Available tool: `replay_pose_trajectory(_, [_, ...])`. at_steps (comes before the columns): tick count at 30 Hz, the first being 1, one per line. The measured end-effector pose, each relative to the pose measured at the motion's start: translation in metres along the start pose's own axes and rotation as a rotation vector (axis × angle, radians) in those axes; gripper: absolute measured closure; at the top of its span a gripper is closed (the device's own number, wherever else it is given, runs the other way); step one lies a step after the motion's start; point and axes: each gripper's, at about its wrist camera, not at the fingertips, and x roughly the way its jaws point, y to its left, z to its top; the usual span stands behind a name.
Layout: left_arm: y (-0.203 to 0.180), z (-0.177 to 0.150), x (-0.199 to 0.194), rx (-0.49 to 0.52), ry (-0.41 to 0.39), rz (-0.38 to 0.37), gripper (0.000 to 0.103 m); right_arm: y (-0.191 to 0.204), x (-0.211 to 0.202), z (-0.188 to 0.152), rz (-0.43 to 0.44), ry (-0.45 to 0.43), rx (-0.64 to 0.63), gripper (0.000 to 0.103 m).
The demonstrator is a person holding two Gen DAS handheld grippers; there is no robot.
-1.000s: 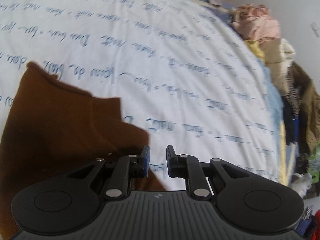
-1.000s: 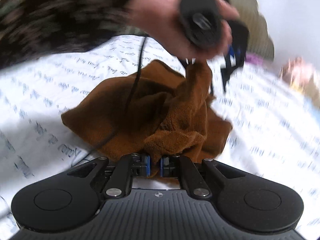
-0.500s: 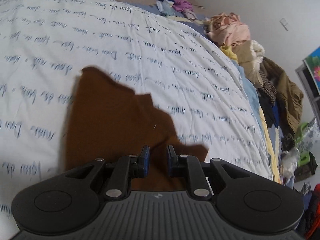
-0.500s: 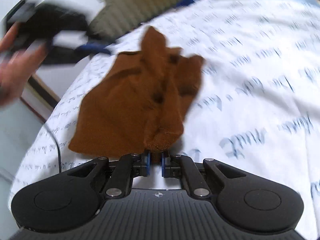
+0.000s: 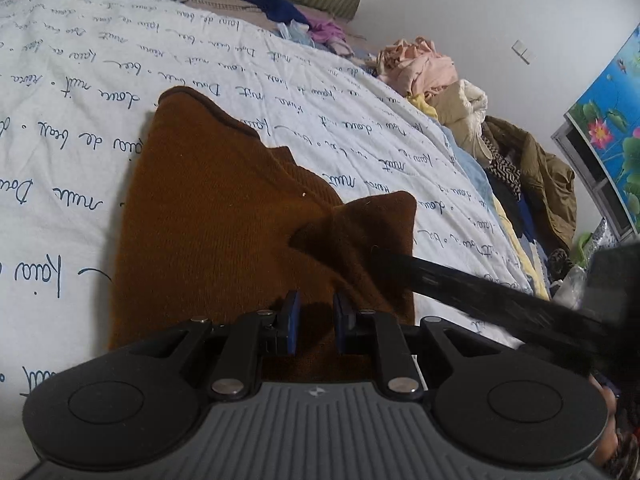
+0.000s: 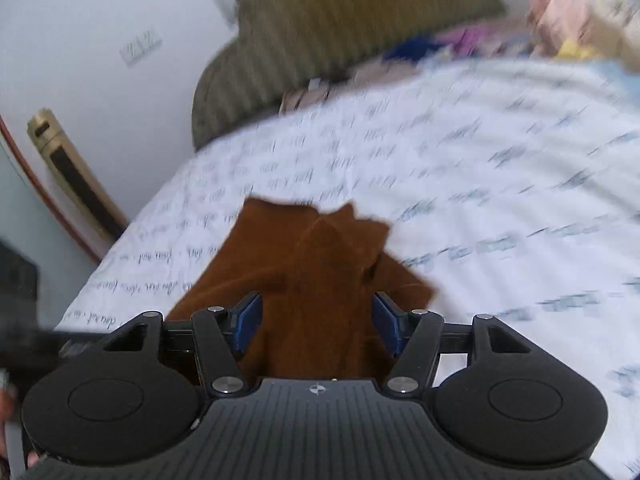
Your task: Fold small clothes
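Note:
A brown knit garment (image 5: 208, 220) lies on the white bedsheet (image 5: 80, 80) printed with blue script, one corner folded over near its right side. My left gripper (image 5: 316, 320) hovers over its near edge, jaws a narrow gap apart and nothing pinched between them. In the right wrist view the same garment (image 6: 320, 264) lies bunched in front of my right gripper (image 6: 318, 320). Its jaws are opening, the cloth runs between them, and the blue pads (image 6: 250, 320) stand off it. The right gripper's blurred black finger (image 5: 480, 292) reaches in over the garment's right corner.
A pile of loose clothes (image 5: 424, 64) runs along the bed's far right edge. An olive ribbed pillow (image 6: 340, 28) sits at the head of the bed. A gold and brown post (image 6: 68, 160) leans at the left wall. A flower picture (image 5: 608, 120) hangs at right.
The right gripper's jaws went from shut on the raised cloth to spread wide, and the cloth dropped onto the sheet. The left gripper moved over the garment's near edge.

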Motion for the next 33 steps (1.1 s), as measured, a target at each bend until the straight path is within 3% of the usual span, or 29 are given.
replay_pose_trajectory(2, [0.0,-0.004,0.003,0.009,-0.016,0.008,0.086,0.0,0.023,0.001,0.016,0.038,0.011,0.049])
replay_pose_trajectory(4, [0.001,-0.007,0.007,0.007,-0.029,0.01,0.085,-0.006,0.039,0.002,0.004,0.058,0.052,0.081])
replay_pose_trajectory(7, [0.003,-0.005,0.01,-0.023,-0.048,-0.011,0.083,-0.013,0.035,0.003,0.005,0.003,0.074,0.086])
replay_pose_trajectory(8, [0.004,-0.003,0.01,-0.039,-0.053,-0.025,0.077,-0.013,0.03,0.004,0.022,-0.026,0.067,0.088])
replay_pose_trajectory(11, [0.006,0.0,0.009,-0.093,-0.081,-0.085,0.06,-0.009,0.01,0.002,0.029,-0.097,0.021,0.089])
replay_pose_trajectory(12, [0.006,0.001,0.011,-0.1,-0.077,-0.105,0.049,-0.014,0.01,0.001,0.013,-0.078,0.023,0.089])
replay_pose_trajectory(13, [0.004,0.002,0.014,-0.102,-0.064,-0.118,0.047,-0.022,0.019,-0.001,-0.019,-0.037,0.046,0.089])
replay_pose_trajectory(15, [0.0,-0.001,0.022,-0.086,-0.049,-0.102,0.047,-0.042,0.035,-0.01,-0.035,0.019,0.119,0.091])
replay_pose_trajectory(20, [-0.021,-0.007,0.026,0.071,-0.026,-0.039,0.046,-0.087,0.037,-0.015,0.098,0.021,0.429,0.092])
replay_pose_trajectory(23, [-0.025,-0.01,0.028,0.13,-0.01,-0.016,0.042,-0.099,0.031,-0.018,0.188,0.045,0.529,0.084])
replay_pose_trajectory(24, [-0.026,-0.011,0.03,0.138,-0.015,-0.002,0.042,-0.099,0.022,-0.02,0.219,0.024,0.542,0.073])
replay_pose_trajectory(27, [-0.033,-0.014,0.033,0.175,-0.025,0.019,0.034,-0.097,-0.009,-0.012,0.182,-0.087,0.49,0.072])
replay_pose_trajectory(29, [-0.04,-0.017,0.035,0.213,-0.024,0.033,0.031,-0.079,-0.024,0.0,0.128,-0.153,0.369,0.072])
replay_pose_trajectory(33, [-0.048,-0.021,0.038,0.264,-0.028,0.067,0.031,-0.039,-0.018,0.018,0.227,-0.12,0.207,0.072])
